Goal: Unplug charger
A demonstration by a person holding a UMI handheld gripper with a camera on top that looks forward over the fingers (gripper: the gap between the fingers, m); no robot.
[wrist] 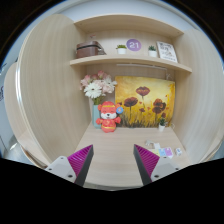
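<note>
Open hand-held gripper; shelf disc perhaps marked "21".

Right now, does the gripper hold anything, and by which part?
Nothing is held. The gripper is open, with only bare shelf between its fingers; the toy stands beyond them.

Pale wood alcove with curved side wall, two shelves above holding a box, small potted plants and a framed card, poppy painting against the back wall, white flowers, light wooden bench below, soft even light
</note>
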